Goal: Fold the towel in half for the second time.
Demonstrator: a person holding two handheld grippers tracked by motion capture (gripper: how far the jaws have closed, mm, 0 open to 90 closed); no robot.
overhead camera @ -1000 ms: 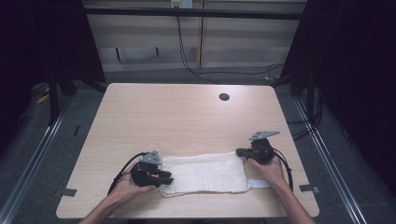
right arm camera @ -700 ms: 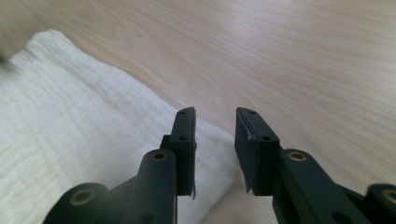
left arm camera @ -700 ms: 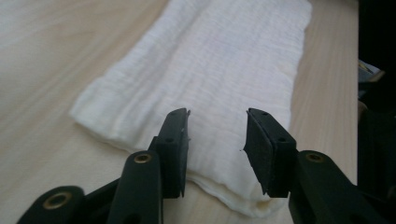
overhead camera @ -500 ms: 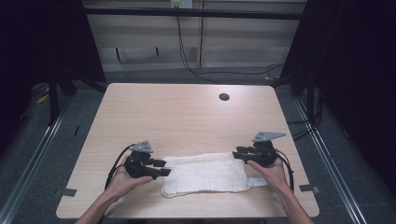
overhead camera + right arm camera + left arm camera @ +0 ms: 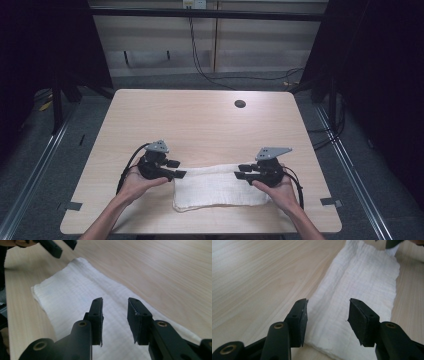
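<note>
From my seat, the cloth (image 5: 362,285) runs off the bottom edge of the left gripper view, so I can't see its near end there; its far corner sits behind a dark, blurred gripper tip at the top edge. In the right gripper view the cloth's near end is covered by the jaws, and the left gripper (image 5: 57,247) is cut off at the top edge. In the high view my forearms leave the bottom edge, and the small dark spot (image 5: 240,104) on the table (image 5: 200,120) is too small to tell.

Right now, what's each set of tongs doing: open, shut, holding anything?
Left tongs: open, jaws just opened, nothing gripped, above the white cloth.
Right tongs: open, jaws just opened, nothing gripped, over the cloth's other end.
</note>
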